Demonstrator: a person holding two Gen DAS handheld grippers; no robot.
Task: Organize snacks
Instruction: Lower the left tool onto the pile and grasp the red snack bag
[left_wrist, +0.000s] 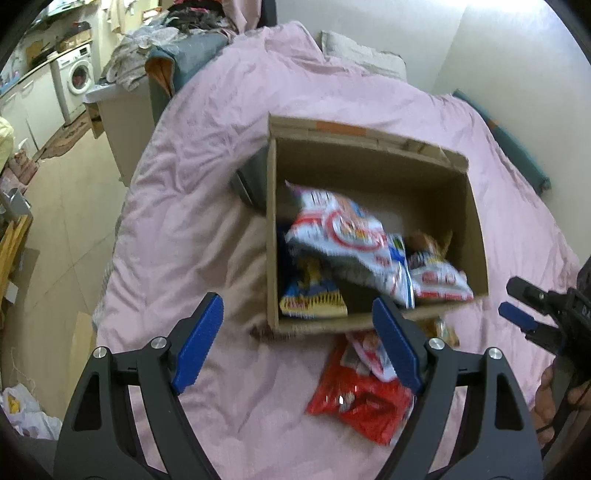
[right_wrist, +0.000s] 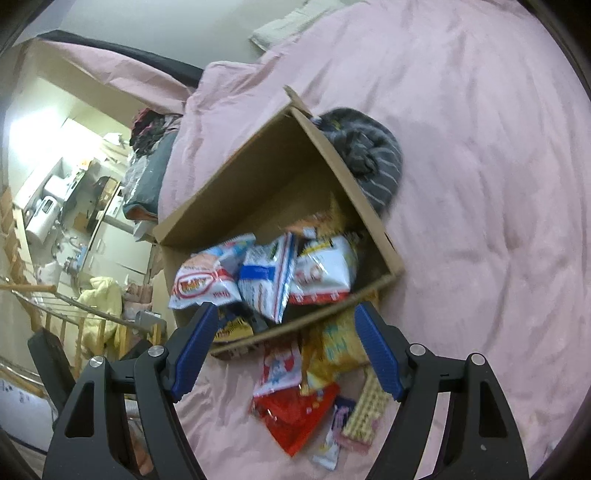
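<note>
Open corrugated cardboard box (left_wrist: 373, 236) on a rumpled pink duvet (left_wrist: 207, 192), holding white, blue and yellow crinkly foil snack packets (left_wrist: 343, 229). A red packet (right_wrist: 295, 410), more snack packets and a wafer bar (right_wrist: 365, 413) lie loose at the box's near edge. Left gripper (left_wrist: 299, 347) and right gripper (right_wrist: 288, 350) both gape wide, empty. Packets look light, slippery and crushable: pinch a sealed edge.

Each tool (left_wrist: 297, 339) (right_wrist: 286, 345): black frame, 2 blue ribbed pads, silver screws.
</note>
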